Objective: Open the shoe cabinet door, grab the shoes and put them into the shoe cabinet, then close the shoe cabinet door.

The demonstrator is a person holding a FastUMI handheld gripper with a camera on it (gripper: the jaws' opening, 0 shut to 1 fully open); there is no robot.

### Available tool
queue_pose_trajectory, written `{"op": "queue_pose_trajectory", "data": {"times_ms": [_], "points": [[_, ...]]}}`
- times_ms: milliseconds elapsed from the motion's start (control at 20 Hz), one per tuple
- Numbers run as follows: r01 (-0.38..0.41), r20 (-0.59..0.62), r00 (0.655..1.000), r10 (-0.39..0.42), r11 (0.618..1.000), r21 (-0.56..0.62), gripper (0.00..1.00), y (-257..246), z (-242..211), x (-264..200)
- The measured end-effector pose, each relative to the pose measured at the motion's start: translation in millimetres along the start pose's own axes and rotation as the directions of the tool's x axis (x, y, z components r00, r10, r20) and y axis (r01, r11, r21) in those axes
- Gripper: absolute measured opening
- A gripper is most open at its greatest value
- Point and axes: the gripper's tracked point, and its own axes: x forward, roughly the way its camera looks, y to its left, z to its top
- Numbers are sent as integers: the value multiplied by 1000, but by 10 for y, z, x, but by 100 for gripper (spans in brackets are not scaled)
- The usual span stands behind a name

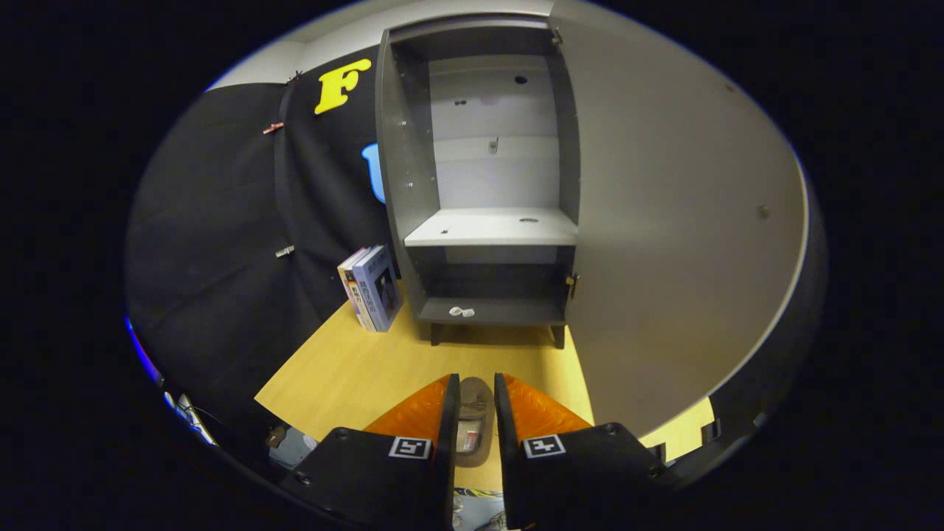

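Observation:
The grey shoe cabinet (413, 184) stands open just ahead, on short legs on the wooden floor (346, 372). Its door (664, 221) is swung wide to the right and runs back beside my fingers. Inside, the pale middle shelf (490, 228) is bare, and a small white scrap (462, 312) lies on the dark bottom shelf (509, 311). My gripper (476, 380) is narrowed on a grey-brown shoe (472, 420), whose insole and label show in the slim gap between both fingers. The shoe hangs above the floor, short of the cabinet's feet.
Two boxes or books (372, 287) lean upright against the cabinet's left side. The black cloth wall (221, 243) closes off the left. The open door walls off the right. Bare wooden floor lies between my fingers and the cabinet.

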Motion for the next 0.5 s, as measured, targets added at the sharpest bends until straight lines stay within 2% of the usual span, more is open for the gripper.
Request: {"op": "queue_pose_trajectory", "data": {"times_ms": [200,500], "points": [[-5,-133,991,9,999,31,31,198,-499,489],[26,-256,967,-13,998,48,31,345,-1144,1013]]}}
